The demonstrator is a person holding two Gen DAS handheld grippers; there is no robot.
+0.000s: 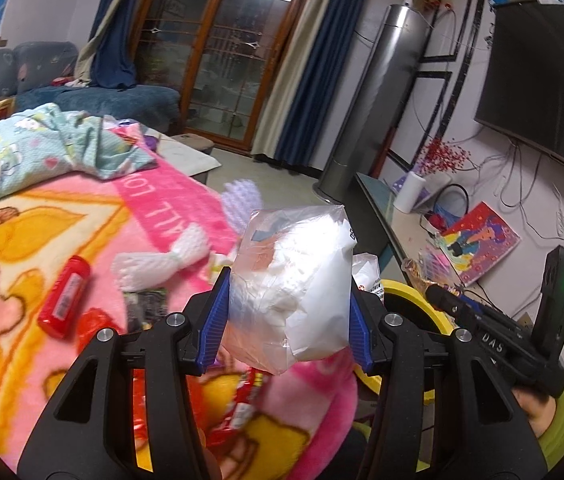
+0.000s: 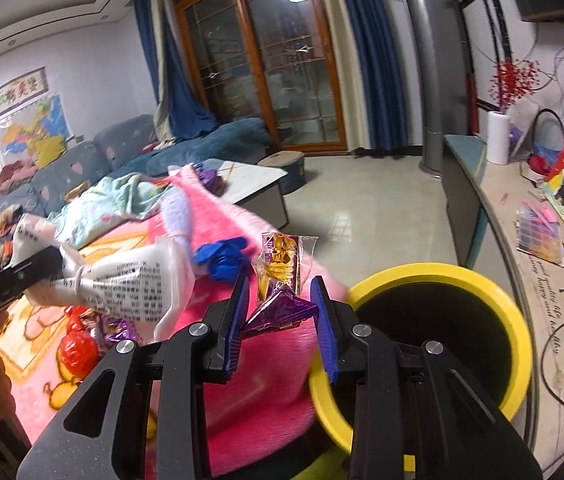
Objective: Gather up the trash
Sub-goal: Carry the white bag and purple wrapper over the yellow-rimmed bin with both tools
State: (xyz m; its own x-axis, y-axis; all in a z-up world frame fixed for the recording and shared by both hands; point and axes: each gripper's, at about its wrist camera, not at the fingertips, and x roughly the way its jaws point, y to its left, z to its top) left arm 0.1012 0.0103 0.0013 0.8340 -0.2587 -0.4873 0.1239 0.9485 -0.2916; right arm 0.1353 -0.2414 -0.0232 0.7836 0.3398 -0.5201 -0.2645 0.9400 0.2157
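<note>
My left gripper (image 1: 286, 312) is shut on a clear-and-white plastic bag (image 1: 294, 284), held above the pink blanket (image 1: 93, 216); the bag also shows in the right wrist view (image 2: 129, 280). My right gripper (image 2: 282, 312) is shut on a purple-and-gold snack wrapper (image 2: 282, 276), just left of the yellow trash bin (image 2: 438, 276). The bin's rim also shows in the left wrist view (image 1: 406, 292) beside the right gripper. On the blanket lie a red tube-shaped packet (image 1: 65, 298), white foam netting (image 1: 161, 260), a dark wrapper (image 1: 145, 304) and red wrappers (image 2: 77, 340).
A blue crumpled item (image 2: 221, 258) lies on the blanket. A patterned teal cloth (image 1: 41, 148) is heaped at the back. A low table (image 2: 253, 184), sofa (image 1: 21, 76), tower fan (image 1: 378, 92) and a cluttered TV shelf (image 2: 522, 220) surround the spot.
</note>
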